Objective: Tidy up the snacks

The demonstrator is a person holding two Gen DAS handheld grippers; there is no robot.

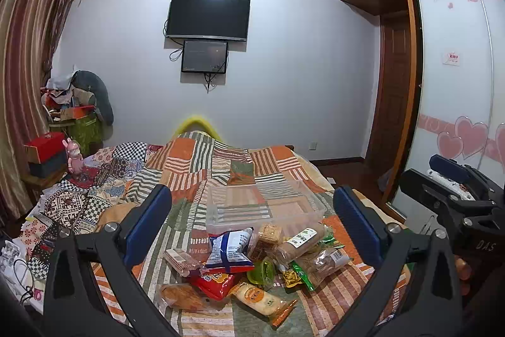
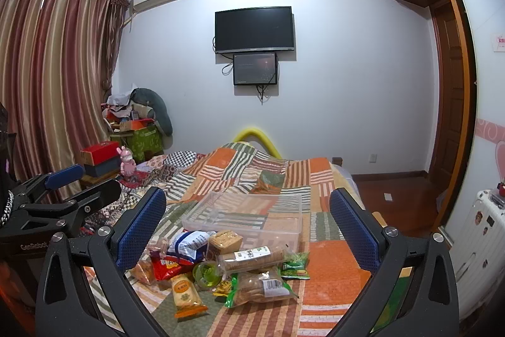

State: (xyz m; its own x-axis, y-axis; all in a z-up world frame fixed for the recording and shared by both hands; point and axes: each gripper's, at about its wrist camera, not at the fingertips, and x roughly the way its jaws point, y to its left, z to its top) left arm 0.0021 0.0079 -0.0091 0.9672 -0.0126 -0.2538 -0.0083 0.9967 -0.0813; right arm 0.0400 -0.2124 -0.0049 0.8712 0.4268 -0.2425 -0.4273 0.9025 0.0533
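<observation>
Snacks (image 1: 249,266) in crinkly wrappers lay heaped on the patchwork quilt (image 1: 202,169) between the left gripper's (image 1: 252,220) spread, empty blue pads; a clear rectangular plastic tray (image 1: 263,204) sat just beyond. The right gripper (image 2: 247,226), also gaping and empty, bore "DAS".

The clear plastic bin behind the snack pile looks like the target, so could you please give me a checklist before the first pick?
1. Clear plastic bin empty: ok.
2. Left gripper open, holding nothing: ok.
3. Right gripper open, holding nothing: ok.
4. Blue-and-white crinkled chip bag on top of pile, reachable: ok.
5. Snacks apart from each other: not ok, overlapping.
6. Patchwork quilt firm enough under the bin: cannot tell.
</observation>
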